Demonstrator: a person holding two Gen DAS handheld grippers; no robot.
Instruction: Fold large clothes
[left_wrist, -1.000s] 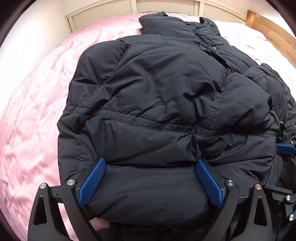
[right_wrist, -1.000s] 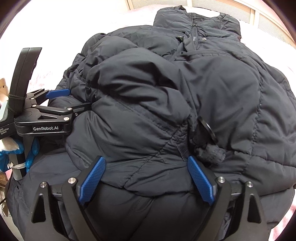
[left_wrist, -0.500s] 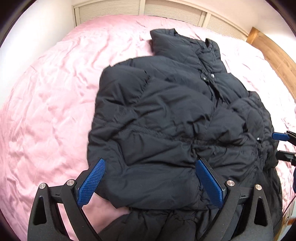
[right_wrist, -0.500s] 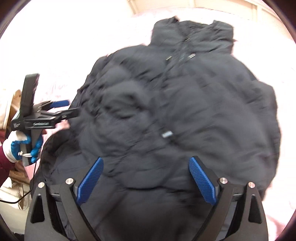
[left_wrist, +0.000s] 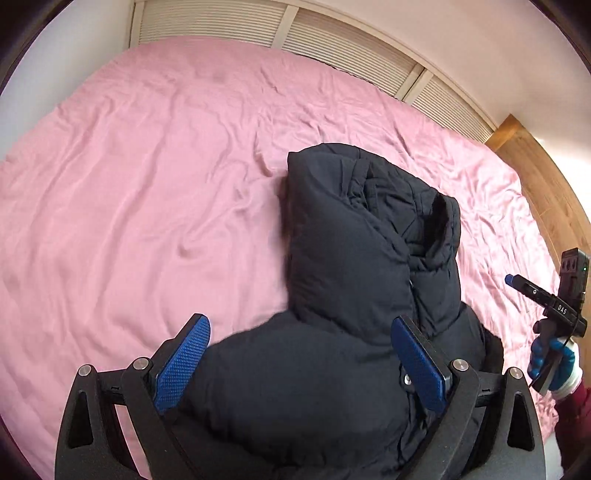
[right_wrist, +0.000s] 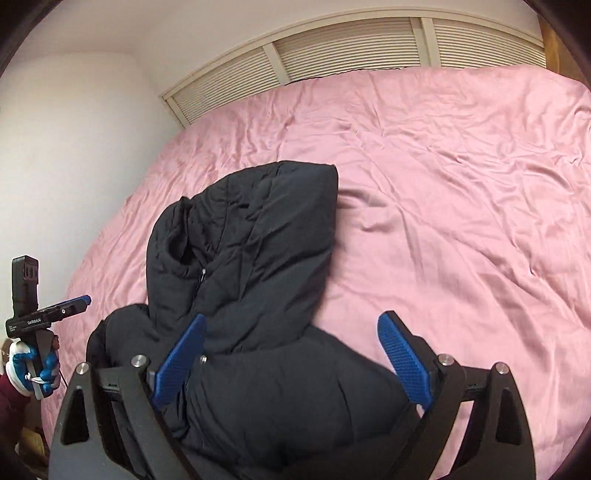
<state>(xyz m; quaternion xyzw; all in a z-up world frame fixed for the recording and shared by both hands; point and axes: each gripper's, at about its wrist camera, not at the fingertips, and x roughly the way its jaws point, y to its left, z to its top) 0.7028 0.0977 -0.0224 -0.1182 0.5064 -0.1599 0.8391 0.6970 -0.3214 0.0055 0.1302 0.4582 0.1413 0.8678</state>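
Left gripper (left_wrist: 301, 365) jaws spread wide, gripping nothing, black puffer jacket (left_wrist: 354, 280) bulking between and below blue pads; right gripper (right_wrist: 291, 362) likewise released, left pad over jacket, right pad over pink bedsheet (right_wrist: 461, 192); jacket lies bunched at near edge of bed, collar end pointing toward slatted headboard panels (left_wrist: 332, 44); wooden bed frame (left_wrist: 543, 177) at right; gloved hand (left_wrist: 554, 362) holds right gripper beside jacket.

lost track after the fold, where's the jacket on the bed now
The black puffer jacket lies bunched on the pink sheet at the near edge of the bed, in front of both open grippers, collar toward the slatted headboard.
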